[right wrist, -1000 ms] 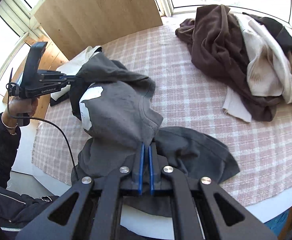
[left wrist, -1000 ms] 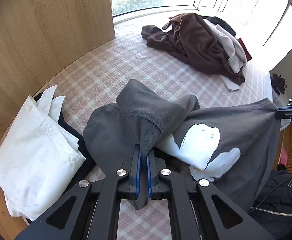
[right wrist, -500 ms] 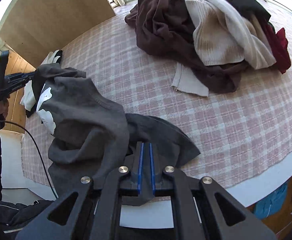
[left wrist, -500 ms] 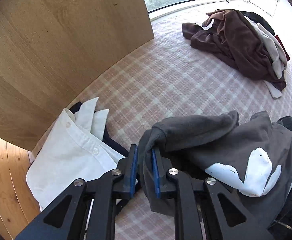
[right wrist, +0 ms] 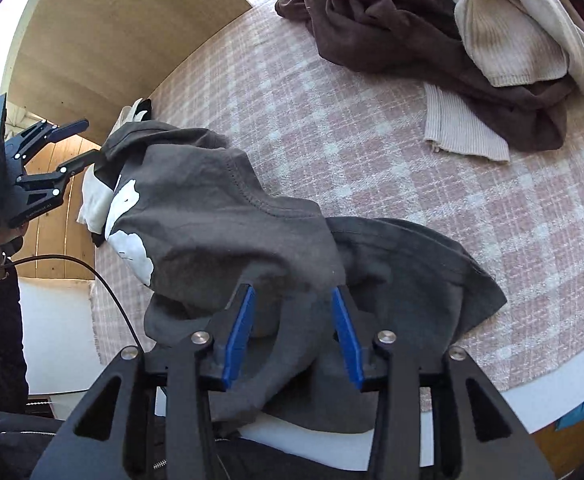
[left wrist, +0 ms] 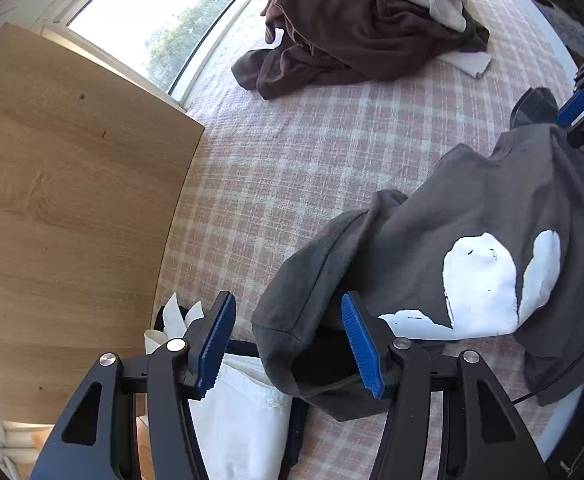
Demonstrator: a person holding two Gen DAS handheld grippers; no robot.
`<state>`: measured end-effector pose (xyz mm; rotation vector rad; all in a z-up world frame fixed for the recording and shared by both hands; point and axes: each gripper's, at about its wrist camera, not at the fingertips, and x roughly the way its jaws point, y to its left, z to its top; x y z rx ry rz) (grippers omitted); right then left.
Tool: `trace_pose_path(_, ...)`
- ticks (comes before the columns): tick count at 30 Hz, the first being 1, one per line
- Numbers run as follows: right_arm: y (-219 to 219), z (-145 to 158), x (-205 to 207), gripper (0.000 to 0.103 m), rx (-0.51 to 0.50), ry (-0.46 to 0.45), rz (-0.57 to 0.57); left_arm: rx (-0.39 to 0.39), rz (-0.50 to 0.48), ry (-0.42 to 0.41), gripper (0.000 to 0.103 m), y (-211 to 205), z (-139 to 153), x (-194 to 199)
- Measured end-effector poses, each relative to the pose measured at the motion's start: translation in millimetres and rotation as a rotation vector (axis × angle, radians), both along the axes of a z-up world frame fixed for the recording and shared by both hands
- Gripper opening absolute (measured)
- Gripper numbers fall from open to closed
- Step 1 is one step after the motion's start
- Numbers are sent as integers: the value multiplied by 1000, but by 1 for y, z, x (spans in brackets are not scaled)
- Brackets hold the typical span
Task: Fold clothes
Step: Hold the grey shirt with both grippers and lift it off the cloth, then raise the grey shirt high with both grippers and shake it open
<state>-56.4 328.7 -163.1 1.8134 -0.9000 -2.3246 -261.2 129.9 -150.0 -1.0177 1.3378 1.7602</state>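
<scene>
Left wrist view: my left gripper [left wrist: 288,344] and right gripper [right wrist: 293,336] have just spread their jaws, freeing the grey T-shirt [left wrist: 491,216].

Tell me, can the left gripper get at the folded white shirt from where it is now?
Probably yes. The left gripper is open just above the white shirt, but the grey T-shirt's sleeve lies between its jaws and partly over the shirt, so it may catch that first.

Matt grey cloth T-shirt [left wrist: 471,216]
</scene>
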Motion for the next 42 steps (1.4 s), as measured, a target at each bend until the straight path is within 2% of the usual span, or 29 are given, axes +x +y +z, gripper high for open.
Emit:
trace_pose_path(2, -1, -1, -1, 40, 1, -4, 1, -20, -20, -1, 53, 8, -13, -1)
trace_pose_path(4, -3, -3, -1, 40, 5, -9, 1, -17, -23, -62, 53, 12, -23, -6)
trace_pose_path(6, -4, -3, -1, 40, 34, -13, 4, -9, 11, -140, 37, 13, -30, -16)
trace_pose_path(7, -5, -4, -1, 40, 50, -14, 6, -4, 40, -177, 11, 12, -33, -23)
trace_pose_path(8, -7, -4, -2, 40, 66, -14, 10, 4, 67, -212, 5, 11, -36, -29)
trace_pose_path(11, -10, -8, -2, 40, 72, -18, 20, 80, 128, -280, 4, 1, -31, -42)
trace_pose_path(18, -2, -19, 7, 40, 57, -53, -30, 172, 189, -259, 4, -26, -8, -40)
trace_pose_path(22, 7, -27, 12, 40, -49, -45, -84, 193, 196, -250, 4, -36, -3, -38)
trace_pose_path(24, 2, -35, 7, 40, -96, -39, -67, 205, 215, -247, 4, -39, -3, -38)
trace_pose_path(27, -16, -38, 3, 40, -87, -15, -3, 244, 253, -255, 4, -43, 2, -36)
trace_pose_path(30, -25, -19, 7, 4, -53, 58, 34, 320, 292, -225, 4, -53, 17, -29)
trace_pose_path(33, -28, 12, 15, 4, 23, 144, 60, 413, 323, -193, 4, -66, 45, -21)
trace_pose_path(37, -15, 90, 31, 4, 131, 292, 43, 527, 351, -123, 4, -87, 91, -6)
trace_pose_path(42, -20, 220, 39, 4, 470, 510, 87, 666, 369, 33, 4, -113, 171, 19)
